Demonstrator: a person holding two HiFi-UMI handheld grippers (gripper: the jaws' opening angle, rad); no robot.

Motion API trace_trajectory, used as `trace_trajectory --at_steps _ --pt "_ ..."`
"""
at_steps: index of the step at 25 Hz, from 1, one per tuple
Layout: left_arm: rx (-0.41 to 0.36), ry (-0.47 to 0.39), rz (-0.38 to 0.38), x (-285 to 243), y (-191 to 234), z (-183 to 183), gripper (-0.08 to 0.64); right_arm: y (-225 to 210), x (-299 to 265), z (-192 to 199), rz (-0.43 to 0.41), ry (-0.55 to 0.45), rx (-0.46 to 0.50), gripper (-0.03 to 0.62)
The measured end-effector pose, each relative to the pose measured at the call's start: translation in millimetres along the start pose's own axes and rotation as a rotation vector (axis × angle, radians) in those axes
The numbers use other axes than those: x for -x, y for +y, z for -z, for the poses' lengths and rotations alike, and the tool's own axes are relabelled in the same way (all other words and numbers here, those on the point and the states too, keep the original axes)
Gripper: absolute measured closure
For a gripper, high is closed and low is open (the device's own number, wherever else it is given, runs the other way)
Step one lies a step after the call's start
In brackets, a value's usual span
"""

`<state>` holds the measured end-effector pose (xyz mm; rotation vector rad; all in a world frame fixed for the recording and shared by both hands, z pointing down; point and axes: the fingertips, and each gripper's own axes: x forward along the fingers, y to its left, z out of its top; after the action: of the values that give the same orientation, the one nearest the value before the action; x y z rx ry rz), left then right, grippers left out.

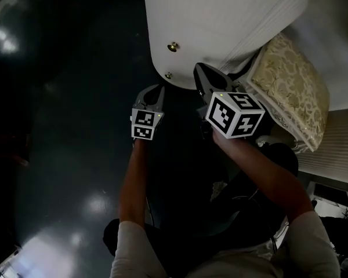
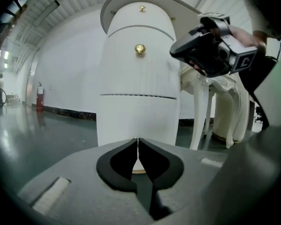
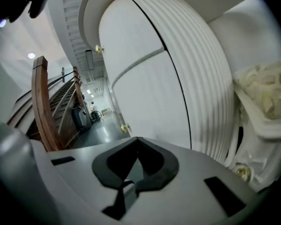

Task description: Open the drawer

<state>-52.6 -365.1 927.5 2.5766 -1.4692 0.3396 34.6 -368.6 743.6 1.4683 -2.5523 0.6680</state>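
The dark, glossy floor (image 1: 52, 132) is carrying everything here and is reflecting the ceiling lights at the far left.

You are holding the left gripper (image 2: 138, 142) low in front of the white rounded cabinet (image 2: 131, 116). Its jaws are pressing together tip to tip, with nothing between them, and they are pointing straight at the cabinet's curved front. The drawer (image 2: 124, 67) is sitting closed in that front, flush with the panels above and below it. Its brass knob (image 2: 140, 48) is showing above the jaw tips, well apart from them. A second brass knob (image 2: 141, 7) is sitting higher up, on the top panel. A brass-coloured piece is peeking out low on the front, just behind the closed jaws, but too much of it is hidden to name it.

You are holding the right gripper (image 3: 137, 140) just to the right of the left one and higher. Its jaws are also meeting at the tips and are gripping nothing. It is looking along the cabinet's right flank, where the smooth front is giving way to the ribbed side (image 3: 206, 93).

At the far right, a white chair with a gold-patterned cushion (image 1: 293, 88) is standing on the floor just beside the cabinet, its carved legs (image 2: 200, 111) showing past the cabinet's edge.
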Motion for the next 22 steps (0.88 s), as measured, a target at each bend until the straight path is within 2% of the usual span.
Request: trace_trajectory --at_steps 3,7,10,14,19,22 --pt "0.026 -0.048 -0.028 -10 15 -1 0.549 -7 -15 0 0.002 0.002 -0.030 0.577" --pt "-0.015 -0.045 0.025 -31 9 -2 0.539 -7 -26 -6 -0.027 -0.003 0.003 0.578" --pt "-0.009 -0.026 0.050 -45 2 1 0.439 -9 -22 -6 -0.045 -0.012 0.016 0.578" --pt "-0.026 0.008 0.039 -53 6 10 0.423 -7 -23 -8 -0.086 -0.006 -0.009 0.578" --pt "0.010 -0.011 0.060 -60 7 16 0.419 -6 -22 -7 -0.133 0.000 0.020 0.578" --pt "-0.021 -0.013 0.061 -68 3 14 0.420 -6 -22 -7 -0.141 0.004 0.000 0.578"
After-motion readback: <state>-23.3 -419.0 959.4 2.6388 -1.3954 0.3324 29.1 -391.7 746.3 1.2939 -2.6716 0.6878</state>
